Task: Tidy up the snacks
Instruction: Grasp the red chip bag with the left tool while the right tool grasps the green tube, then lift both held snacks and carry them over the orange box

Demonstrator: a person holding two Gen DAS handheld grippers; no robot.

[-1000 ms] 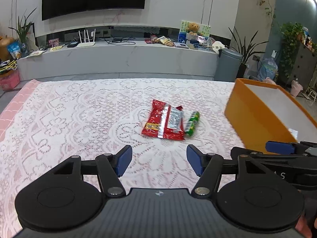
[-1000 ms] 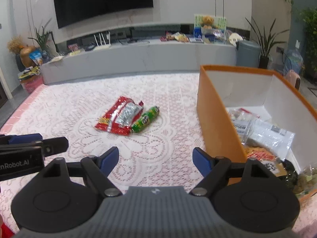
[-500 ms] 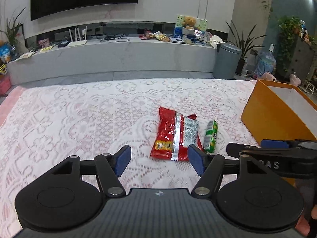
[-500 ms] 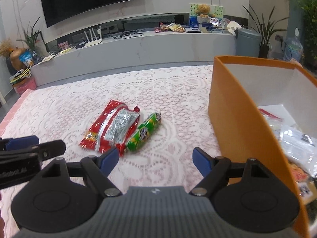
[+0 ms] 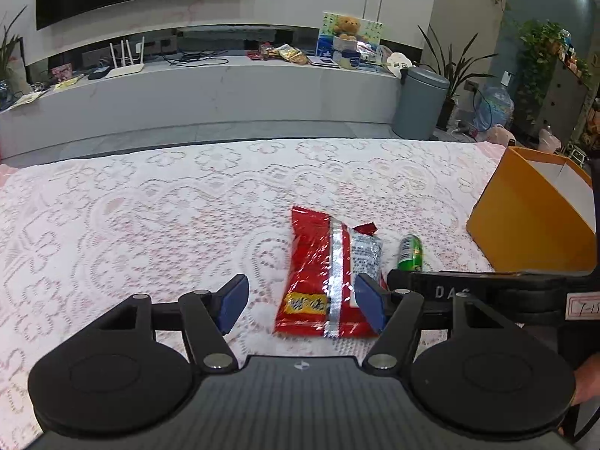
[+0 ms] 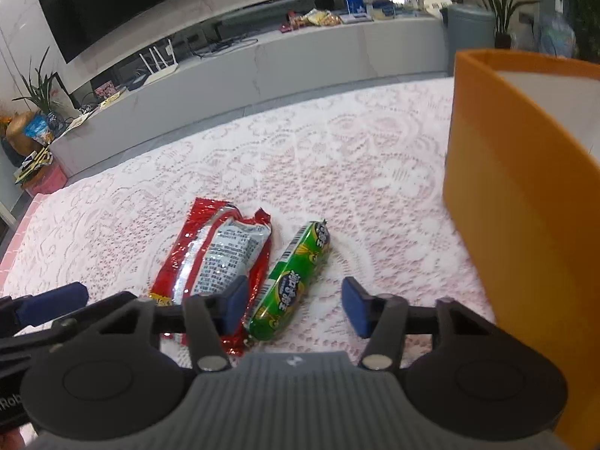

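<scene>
Red snack packet (image 5: 322,277) and green sausage stick (image 6: 290,281) laid side by side on lace cloth (image 5: 150,217), orange box (image 6: 525,195) at 3 o'clock. Left gripper (image 5: 302,302) and right gripper (image 6: 290,307) held spread, nothing gripped. Packet judged light, crinkly, slippery: best pinched mid-body. Stick judged firm, prone to rolling.

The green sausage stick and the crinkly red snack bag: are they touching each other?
Cannot tell. In the right wrist view the green sausage stick lies close alongside the crinkly red snack bag, but the right claw hides their nearest edges.
</scene>
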